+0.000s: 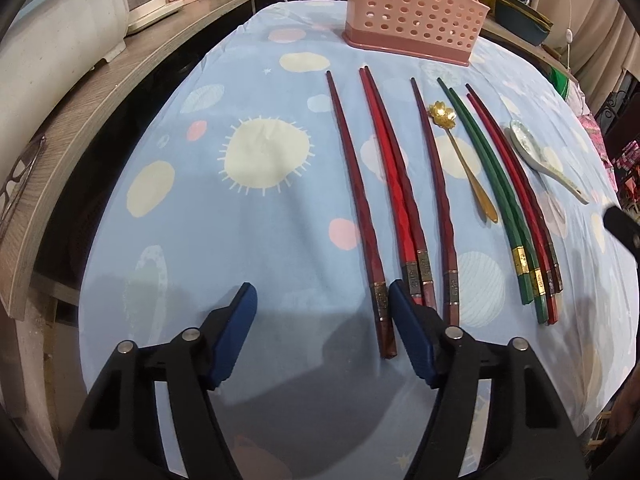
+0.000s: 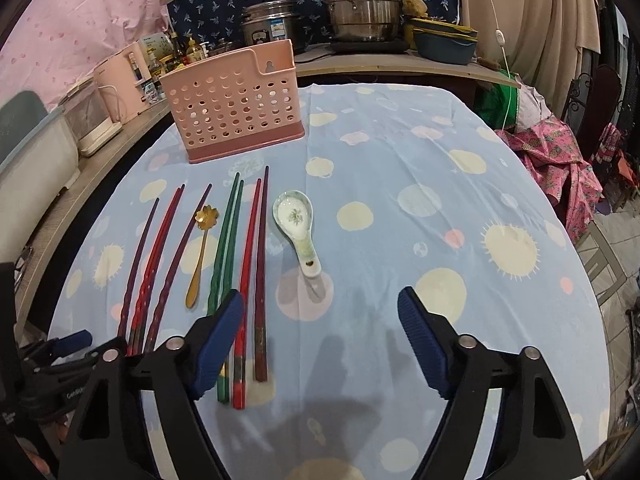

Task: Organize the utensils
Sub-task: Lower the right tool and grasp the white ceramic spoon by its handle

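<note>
Several chopsticks lie side by side on the blue tablecloth: dark red and bright red ones [image 1: 394, 184], a green pair [image 1: 490, 184] and a red pair [image 1: 516, 184]; they also show in the right wrist view [image 2: 228, 240]. A gold flower spoon [image 1: 460, 152] [image 2: 200, 248] lies among them. A white ceramic spoon [image 1: 540, 156] [image 2: 298, 228] lies to their right. A pink perforated utensil holder [image 1: 412, 8] [image 2: 236, 108] stands behind them. My left gripper [image 1: 322, 300] is open and empty above the near ends of the leftmost chopsticks. My right gripper [image 2: 320, 308] is open and empty, near the ceramic spoon's handle.
A wooden counter [image 1: 120, 64] runs along the left with a white bin and pink appliances. Steel pots [image 2: 360, 8] and a blue bowl [image 2: 444, 44] stand on the shelf behind the table. Pink cloth [image 2: 560, 160] hangs at the table's right edge.
</note>
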A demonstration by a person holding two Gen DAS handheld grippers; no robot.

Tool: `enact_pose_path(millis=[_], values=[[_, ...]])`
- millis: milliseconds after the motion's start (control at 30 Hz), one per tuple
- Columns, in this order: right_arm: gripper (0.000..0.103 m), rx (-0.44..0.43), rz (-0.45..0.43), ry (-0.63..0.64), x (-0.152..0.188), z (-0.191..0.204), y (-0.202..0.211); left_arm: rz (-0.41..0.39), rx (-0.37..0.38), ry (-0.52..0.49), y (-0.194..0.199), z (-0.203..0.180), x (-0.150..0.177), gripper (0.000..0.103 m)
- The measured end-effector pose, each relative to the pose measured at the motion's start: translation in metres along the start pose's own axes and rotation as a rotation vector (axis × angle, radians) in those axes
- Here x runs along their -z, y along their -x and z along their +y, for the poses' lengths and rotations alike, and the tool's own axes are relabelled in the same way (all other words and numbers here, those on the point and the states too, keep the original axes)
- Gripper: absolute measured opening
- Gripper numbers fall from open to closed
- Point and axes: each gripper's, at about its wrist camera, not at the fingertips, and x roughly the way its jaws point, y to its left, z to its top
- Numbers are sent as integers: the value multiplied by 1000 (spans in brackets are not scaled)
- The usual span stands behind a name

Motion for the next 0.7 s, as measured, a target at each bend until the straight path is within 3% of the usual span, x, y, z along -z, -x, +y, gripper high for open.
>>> enact_pose_path(millis=[300, 367, 700], values=[[38, -64, 58, -69, -31, -9, -45, 4, 55, -19, 3, -1, -1, 31], [25, -91, 87, -94, -31, -12, -55, 13, 84, -3, 3, 2, -3, 21], [14, -136, 150, -112, -18, -10, -77, 25, 113, 9, 1, 5, -4, 20]])
